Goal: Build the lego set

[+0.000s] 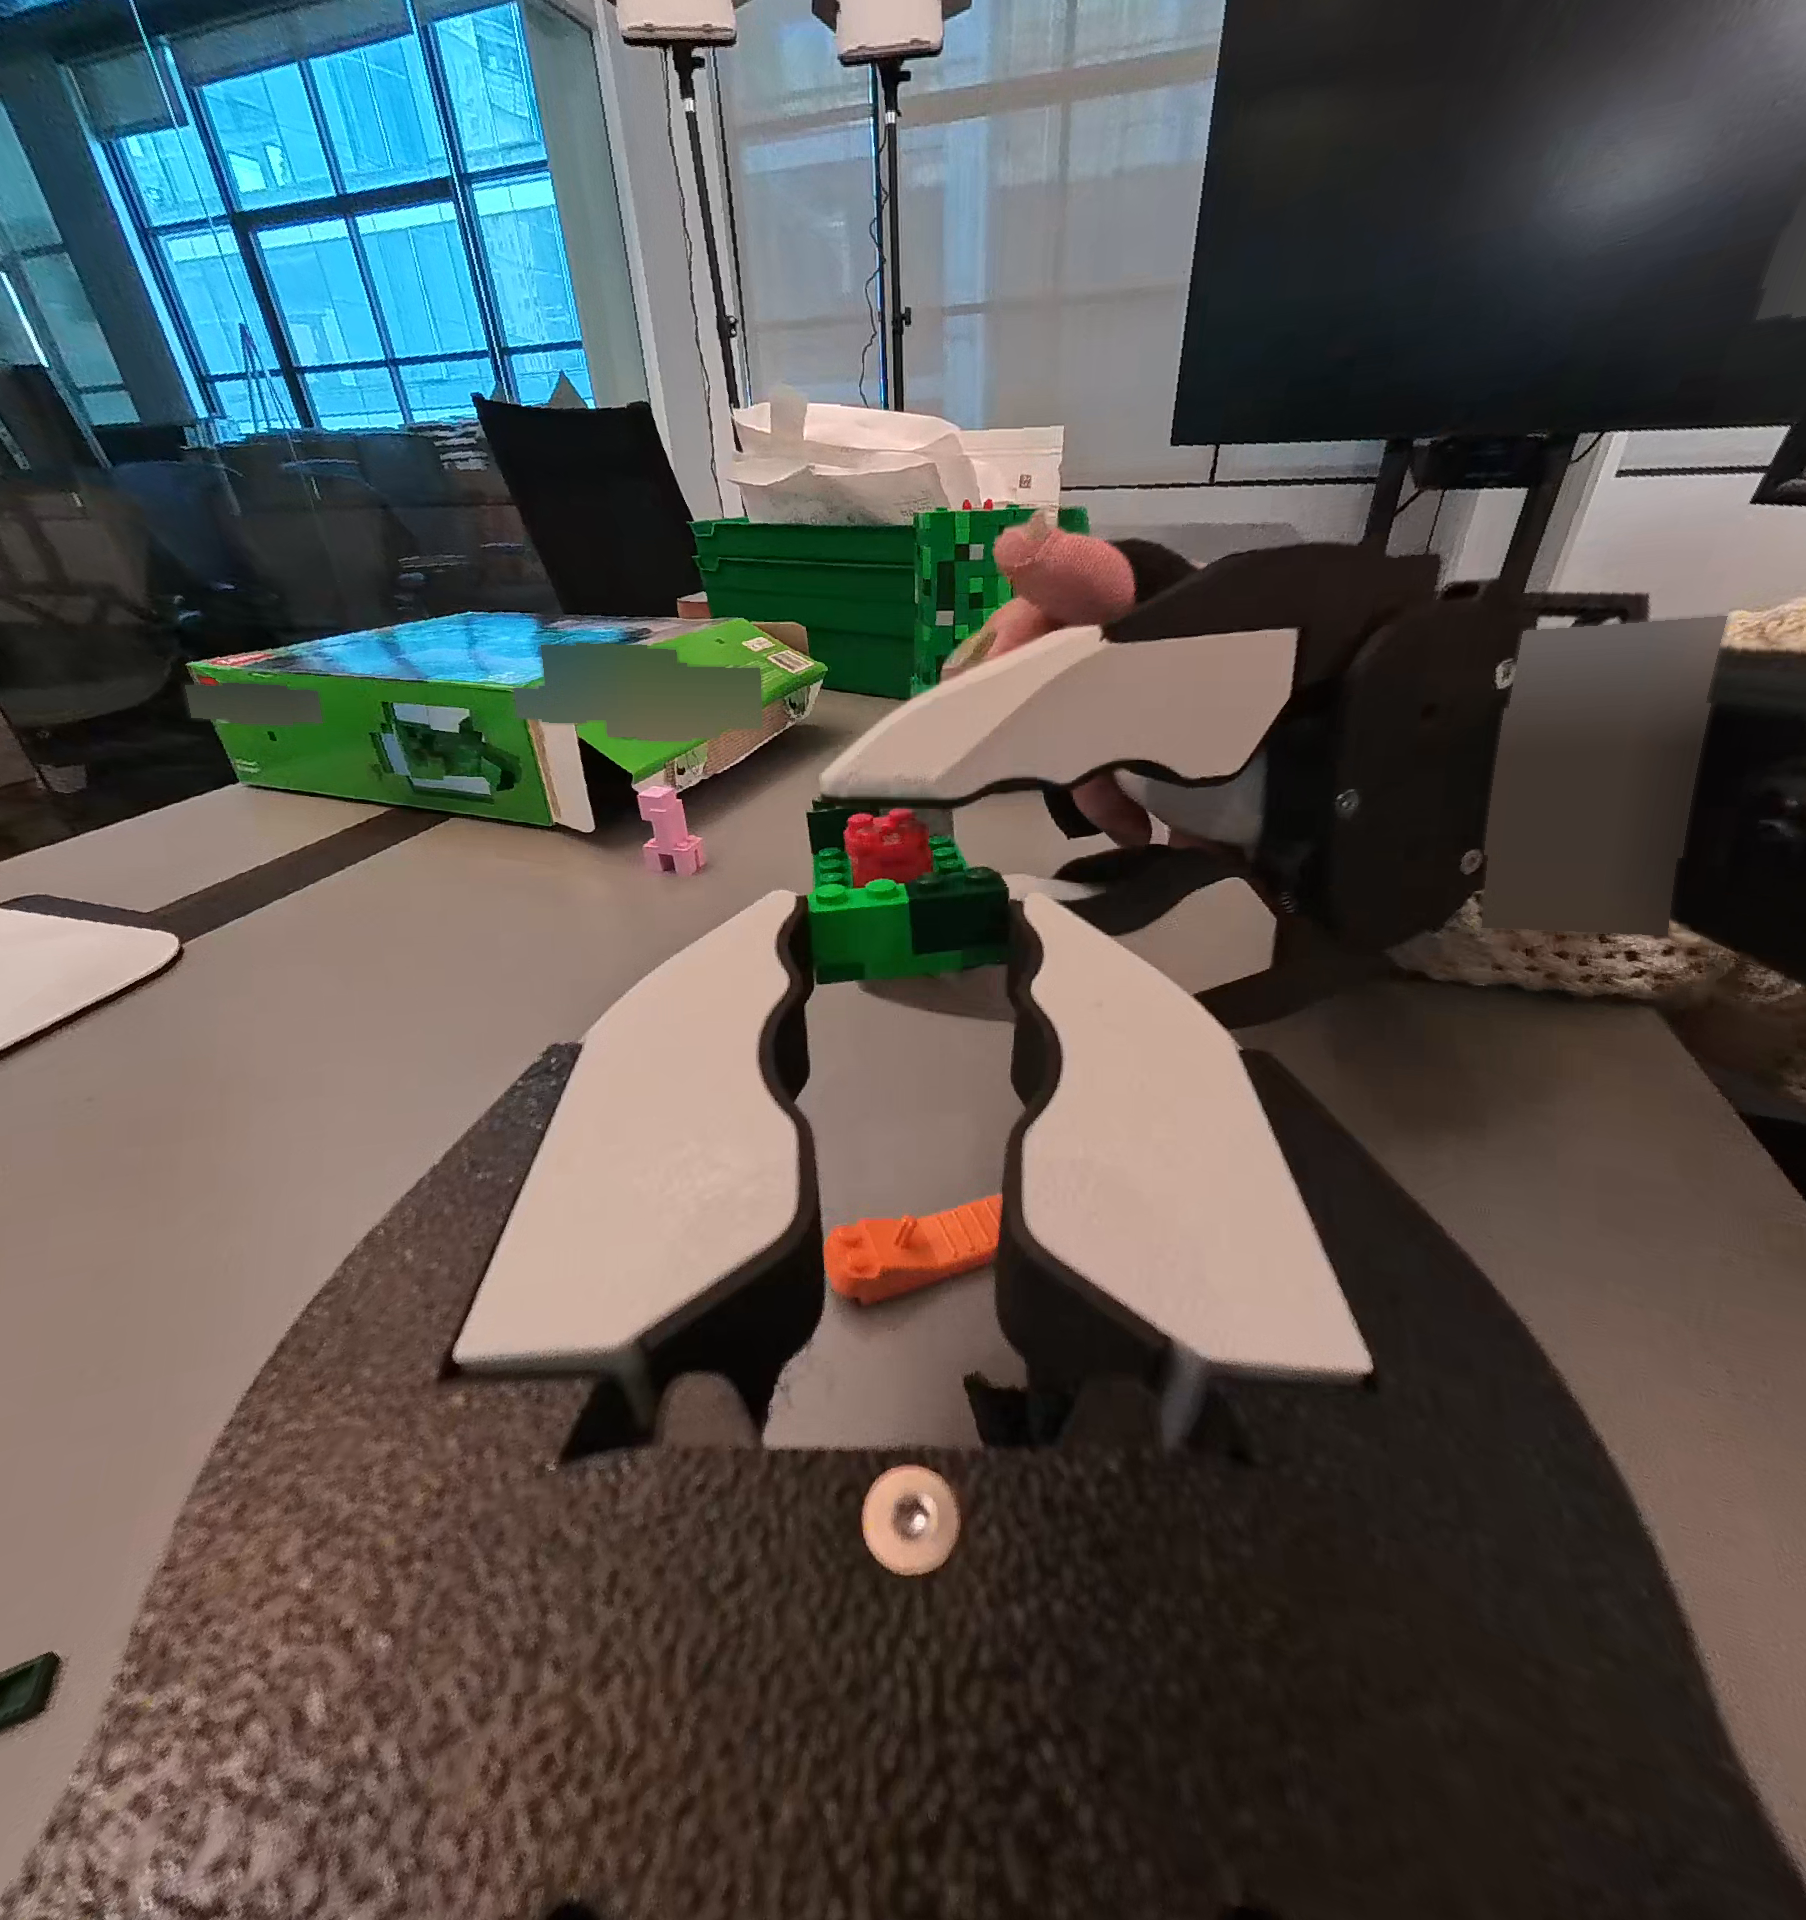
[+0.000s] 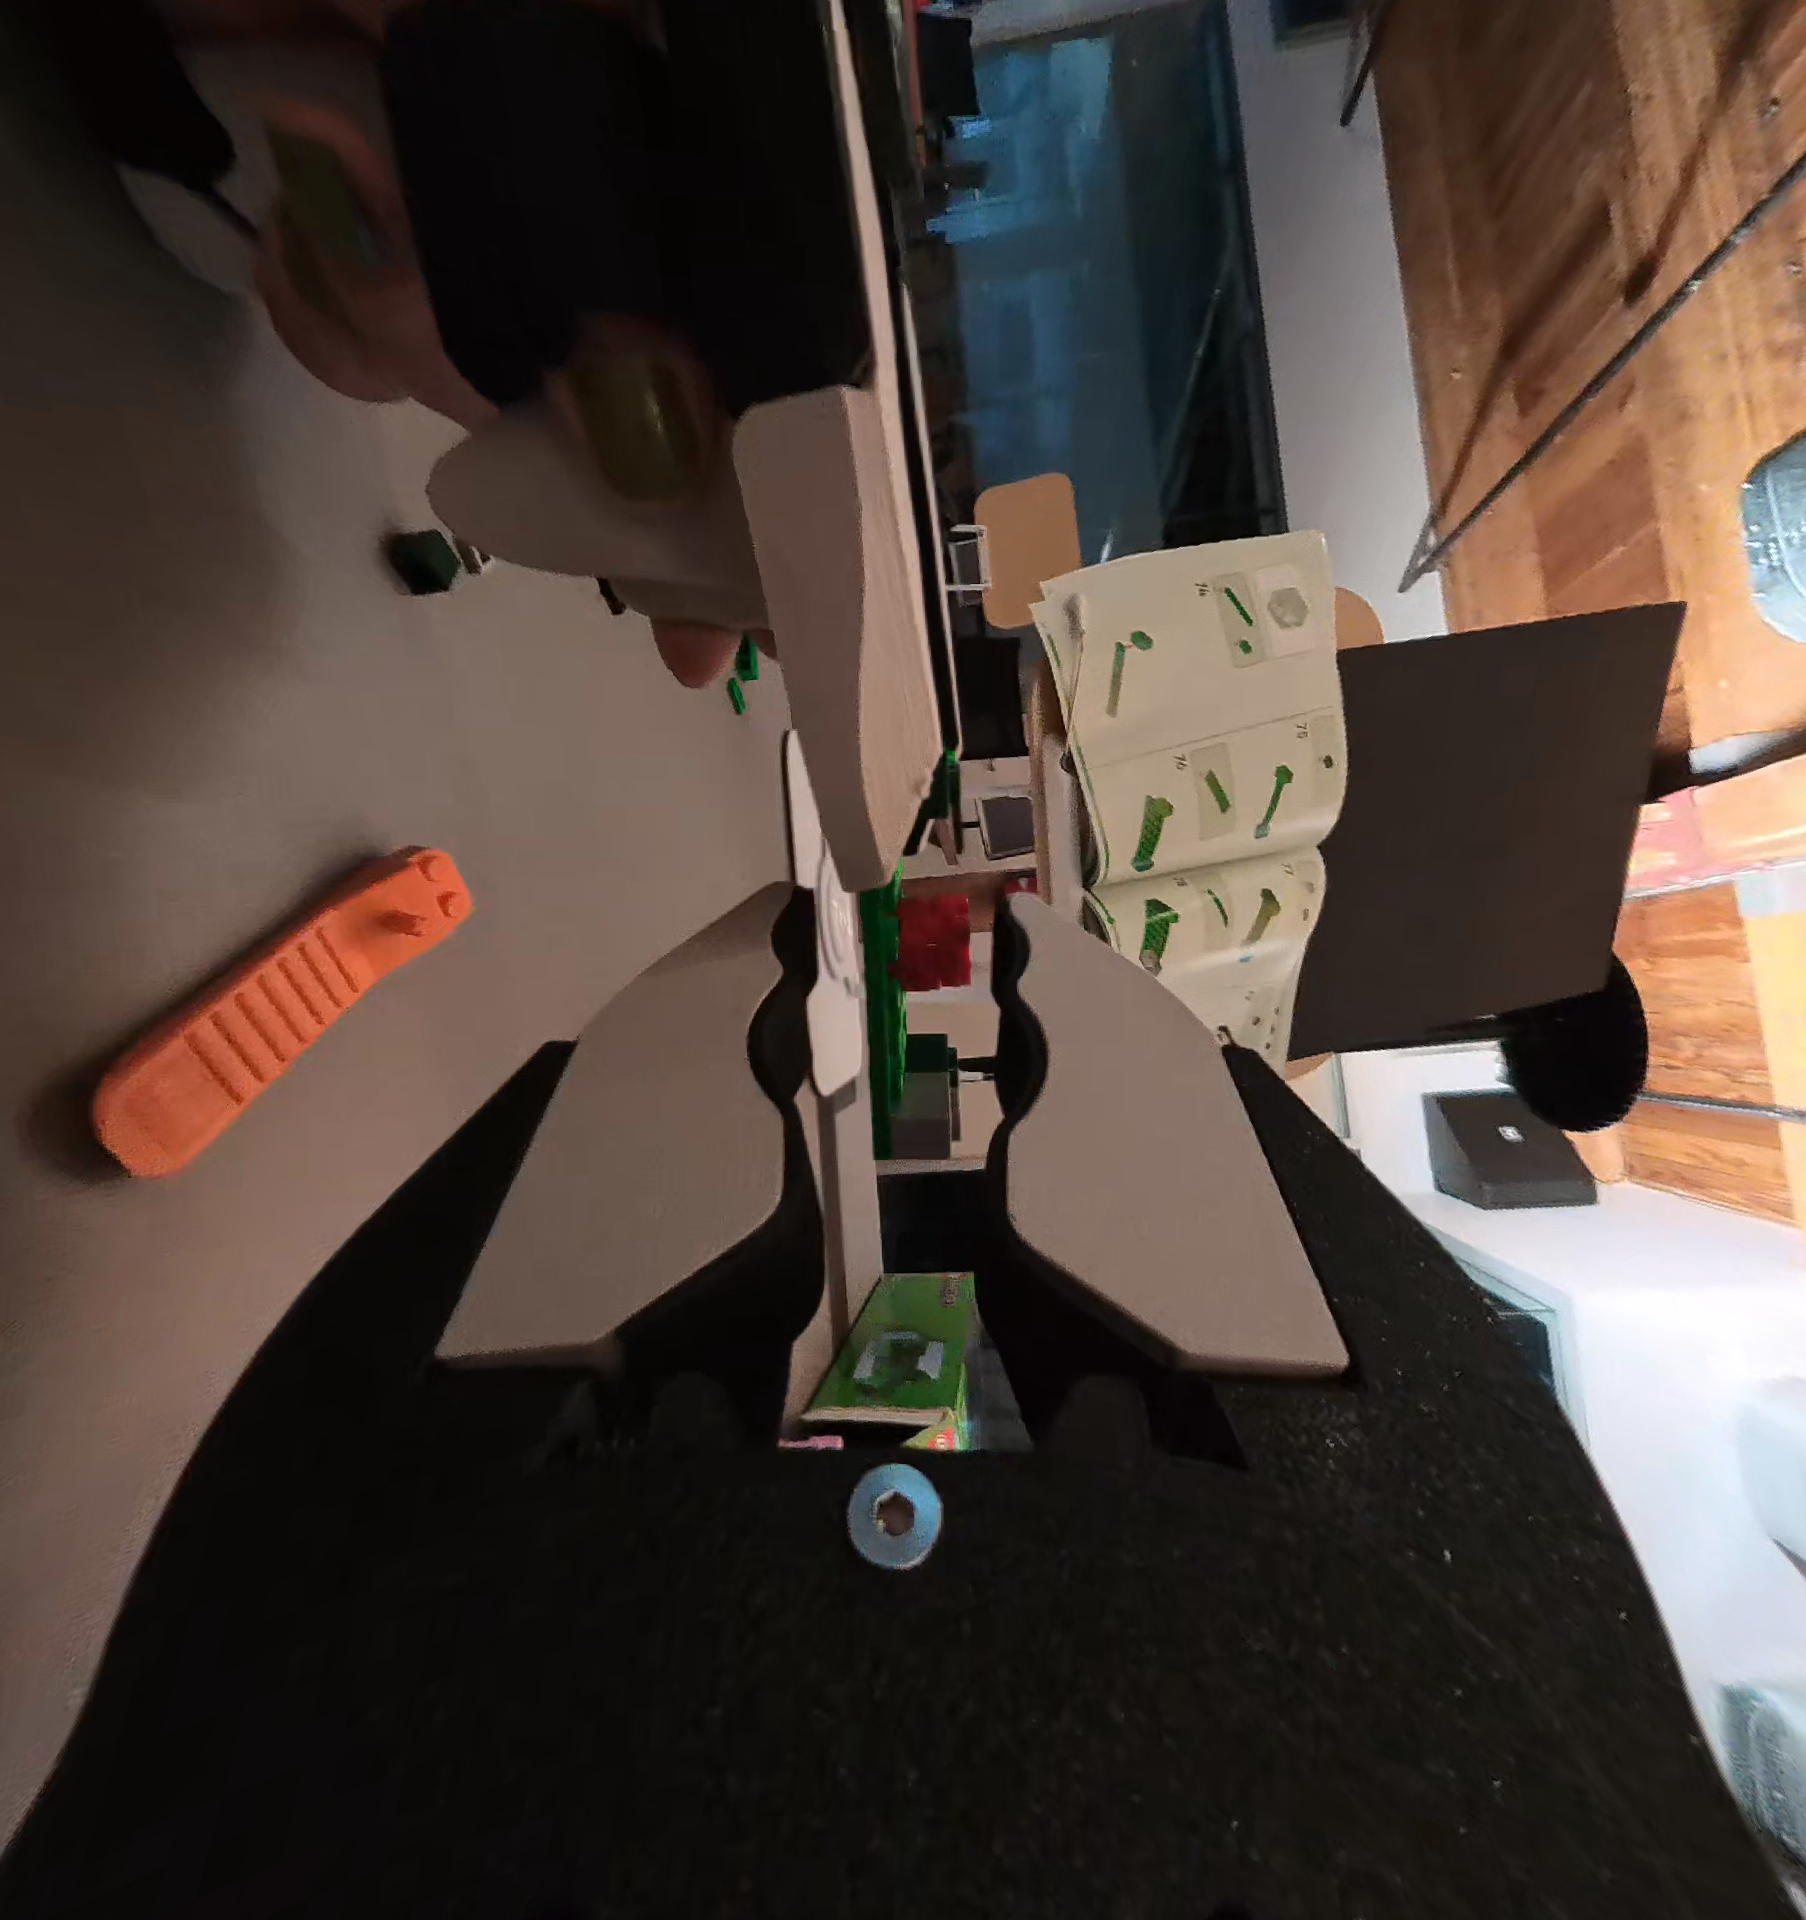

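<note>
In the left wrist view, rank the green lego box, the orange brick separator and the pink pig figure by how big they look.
1. green lego box, clearly largest.
2. orange brick separator.
3. pink pig figure.
The separator lies nearer the camera, so its edge over the pig is unsure.

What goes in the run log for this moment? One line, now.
left gripper: shut on green block | right gripper: around block and red piece, grip unclear | orange tool: on table
</note>
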`<state>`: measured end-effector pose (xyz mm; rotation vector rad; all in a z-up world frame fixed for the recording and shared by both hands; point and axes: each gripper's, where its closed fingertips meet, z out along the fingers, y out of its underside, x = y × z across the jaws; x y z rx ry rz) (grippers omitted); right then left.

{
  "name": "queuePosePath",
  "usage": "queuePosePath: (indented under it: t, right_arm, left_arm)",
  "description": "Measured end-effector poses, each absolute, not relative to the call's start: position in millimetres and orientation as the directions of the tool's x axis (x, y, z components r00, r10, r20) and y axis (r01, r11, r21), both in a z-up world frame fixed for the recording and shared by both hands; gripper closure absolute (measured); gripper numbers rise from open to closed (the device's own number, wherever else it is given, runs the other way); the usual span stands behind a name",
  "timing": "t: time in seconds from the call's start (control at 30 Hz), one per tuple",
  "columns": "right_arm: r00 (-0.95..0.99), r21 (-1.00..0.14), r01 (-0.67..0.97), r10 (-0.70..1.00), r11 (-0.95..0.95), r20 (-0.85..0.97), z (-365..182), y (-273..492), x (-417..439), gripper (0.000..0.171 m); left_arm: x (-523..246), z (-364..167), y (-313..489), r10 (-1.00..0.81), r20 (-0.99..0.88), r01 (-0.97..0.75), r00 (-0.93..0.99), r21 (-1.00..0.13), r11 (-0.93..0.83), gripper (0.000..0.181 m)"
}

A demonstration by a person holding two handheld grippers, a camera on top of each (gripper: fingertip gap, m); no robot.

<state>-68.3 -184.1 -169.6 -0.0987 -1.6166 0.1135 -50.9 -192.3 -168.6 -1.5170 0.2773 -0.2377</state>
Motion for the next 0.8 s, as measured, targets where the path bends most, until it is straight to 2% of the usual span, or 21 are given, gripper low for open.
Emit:
queuePosePath:
  t: [0.1,0.57,0.67,0.8]
  right_arm:
    - [-0.043,-0.135,0.002,0.135,0.991,0.99,-169.6,-181.8,-68.7,0.153]
    - [-0.007,-0.023,0.038,0.023,0.999,1.0,-167.8,-180.2,-71.0,0.155]
    - [-0.006,-0.034,0.04,0.034,0.999,0.999,-168.1,-179.9,-71.7,0.155]
    - [0.002,-0.151,0.013,0.151,0.988,0.989,-166.9,-181.8,-72.9,0.151]
  left_arm:
    - [-50.5,-169.0,-192.1,-0.324,-0.032,-0.021,0.945,-0.999,0.038,0.146]
    - [-53.2,-169.2,-191.5,-0.309,-0.021,-0.012,0.951,-0.999,0.033,0.146]
    - [-53.8,-169.5,-191.1,-0.304,-0.02,-0.011,0.952,-0.999,0.03,0.146]
    - [-56.2,-168.5,-191.1,-0.294,-0.013,-0.003,0.956,-0.999,0.035,0.146]
